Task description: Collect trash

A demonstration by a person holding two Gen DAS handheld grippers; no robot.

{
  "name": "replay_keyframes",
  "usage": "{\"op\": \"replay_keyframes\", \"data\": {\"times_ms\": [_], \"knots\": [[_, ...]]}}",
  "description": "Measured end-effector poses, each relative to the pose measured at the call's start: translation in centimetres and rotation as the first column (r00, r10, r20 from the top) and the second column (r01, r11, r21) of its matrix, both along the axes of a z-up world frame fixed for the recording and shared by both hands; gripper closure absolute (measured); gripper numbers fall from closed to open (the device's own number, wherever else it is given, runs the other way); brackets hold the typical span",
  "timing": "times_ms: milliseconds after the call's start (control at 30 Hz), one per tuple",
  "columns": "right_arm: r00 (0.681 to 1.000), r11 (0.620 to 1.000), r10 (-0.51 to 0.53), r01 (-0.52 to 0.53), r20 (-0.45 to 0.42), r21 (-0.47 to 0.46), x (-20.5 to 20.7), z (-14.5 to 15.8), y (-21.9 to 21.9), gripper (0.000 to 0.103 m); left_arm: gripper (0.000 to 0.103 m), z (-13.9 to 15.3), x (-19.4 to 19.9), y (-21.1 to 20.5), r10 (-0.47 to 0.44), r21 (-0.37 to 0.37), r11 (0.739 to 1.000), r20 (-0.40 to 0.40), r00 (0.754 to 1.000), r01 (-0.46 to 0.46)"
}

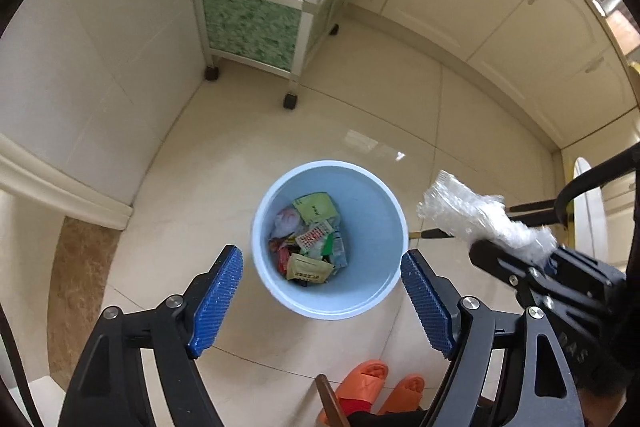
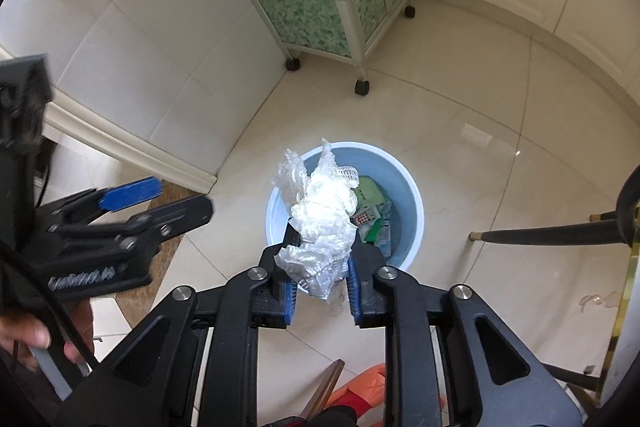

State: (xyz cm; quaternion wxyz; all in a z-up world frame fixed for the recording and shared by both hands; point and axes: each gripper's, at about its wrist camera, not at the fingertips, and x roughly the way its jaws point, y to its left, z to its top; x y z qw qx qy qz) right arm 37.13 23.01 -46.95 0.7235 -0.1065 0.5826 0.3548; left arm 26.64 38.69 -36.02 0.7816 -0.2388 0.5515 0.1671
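My right gripper (image 2: pixel 322 277) pinches crumpled plastic wrap (image 2: pixel 320 223) above the bin | left gripper (image 1: pixel 322 301) fingers spread, empty | blue bin (image 1: pixel 384 291) below, wrappers inside | risk: light film (clingy) sticks to a pad or drifts past the rim onto the floor (image 1: pixel 360 115).

Readable text is minimal. Raised letters "DAS" on the black plastic arm of the right gripper (image 1: pixel 516 259), seen in left wrist view, partly cut off. Printed sachets in the pale blue round plastic bin (image 1: pixel 384 211): green packet (image 1: pixel 316 209) and tan packet (image 1: pixel 308 269) both carry print, too small/blurred to read.
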Motion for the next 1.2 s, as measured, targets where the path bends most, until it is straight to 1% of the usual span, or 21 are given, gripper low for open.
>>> {"op": "replay_keyframes", "data": {"times_ms": [67, 133, 200, 300, 433, 467, 500, 533, 633, 667, 700, 733, 833, 867, 1000, 1067, 1100, 1200], "knots": [[1.000, 1.000, 0.003, -0.003, 0.006, 0.014, -0.2, 0.4, 0.2, 0.078, 0.026, 1.2, -1.5, -0.7, 0.009, 0.005, 1.000, 0.015, 1.000, -0.009], [1.000, 1.000, 0.001, -0.001, 0.017, 0.020, -0.5, 0.9, 0.3, 0.071, 0.026, 2.2, -2.6, -1.2, 0.023, 0.014, 1.000, 0.030, 0.999, -0.023], [0.999, 1.000, -0.005, 0.004, 0.047, 0.021, -0.9, 1.7, 0.3, 0.047, 0.025, 3.3, -3.6, -1.7, 0.030, 0.028, 0.999, 0.047, 0.998, -0.031], [0.994, 0.999, 0.002, -0.005, 0.107, 0.032, -1.6, 3.7, 0.0, 0.035, 0.020, 5.6, -5.3, -2.5, 0.040, 0.035, 0.998, 0.087, 0.995, -0.044], [0.981, 0.999, -0.028, 0.024, 0.193, 0.022, -2.6, 7.0, -1.3, 0.029, 0.020, 8.9, -7.5, -4.2, 0.037, 0.058, 0.997, 0.131, 0.991, -0.045], [0.975, 0.999, -0.043, 0.039, 0.219, 0.022, -3.0, 8.2, -1.9, 0.024, 0.019, 9.9, -8.0, -4.8, 0.031, 0.063, 0.997, 0.144, 0.989, -0.041], [0.968, 0.999, -0.054, 0.050, 0.246, 0.022, -3.4, 9.2, -2.4, 0.020, 0.018, 10.7, -8.4, -5.3, 0.027, 0.070, 0.997, 0.158, 0.987, -0.038], [0.959, 0.998, -0.063, 0.059, 0.276, 0.022, -4.0, 10.4, -2.8, 0.019, 0.018, 11.7, -8.9, -5.9, 0.021, 0.079, 0.996, 0.172, 0.985, -0.036], [0.927, 0.996, -0.094, 0.088, 0.363, 0.033, -6.1, 14.7, -4.8, 0.017, 0.014, 15.5, -10.9, -8.8, -0.023, 0.126, 0.992, 0.238, 0.971, -0.007], [0.905, 0.994, -0.109, 0.104, 0.411, 0.034, -7.2, 16.7, -5.8, 0.014, 0.013, 16.5, -11.4, -9.6, -0.039, 0.144, 0.990, 0.260, 0.965, 0.002], [0.888, 0.993, -0.119, 0.117, 0.443, 0.033, -7.8, 17.8, -6.5, 0.012, 0.012, 17.9, -12.2, -10.8, -0.057, 0.168, 0.986, 0.286, 0.956, 0.009], [0.865, 0.990, -0.137, 0.134, 0.483, 0.040, -8.9, 19.6, -7.7, 0.011, 0.011, 19.0, -12.7, -11.7, -0.072, 0.187, 0.982, 0.308, 0.949, 0.014], [0.809, 0.980, -0.199, 0.178, 0.553, 0.093, -11.5, 23.9, -11.4, 0.005, 0.005, 22.6, -15.0, -14.9, -0.125, 0.234, 0.972, 0.395, 0.910, 0.031], [0.796, 0.977, -0.214, 0.186, 0.567, 0.108, -12.1, 25.0, -12.5, 0.001, 0.003, 23.9, -15.8, -16.2, -0.142, 0.254, 0.967, 0.421, 0.896, 0.034], [0.735, 0.957, -0.289, 0.235, 0.614, 0.169, -15.3, 29.5, -17.0, 0.001, 0.001, 28.1, -18.8, -21.0, -0.219, 0.328, 0.943, 0.489, 0.844, 0.054], [0.686, 0.944, -0.327, 0.268, 0.649, 0.192, -17.4, 31.7, -19.6, 0.000, 0.001, 29.2, -20.6, -23.6, -0.258, 0.358, 0.931, 0.518, 0.815, 0.067], [0.670, 0.939, -0.340, 0.277, 0.660, 0.203, -18.1, 32.4, -20.5, 0.000, 0.001, 29.9, -21.3, -24.8, -0.276, 0.371, 0.926, 0.528, 0.803, 0.075], [0.610, 0.924, -0.377, 0.302, 0.697, 0.235, -20.9, 34.9, -23.5, 0.000, 0.001, 32.1, -24.0, -28.8, -0.339, 0.395, 0.912, 0.563, 0.754, 0.115]]}}
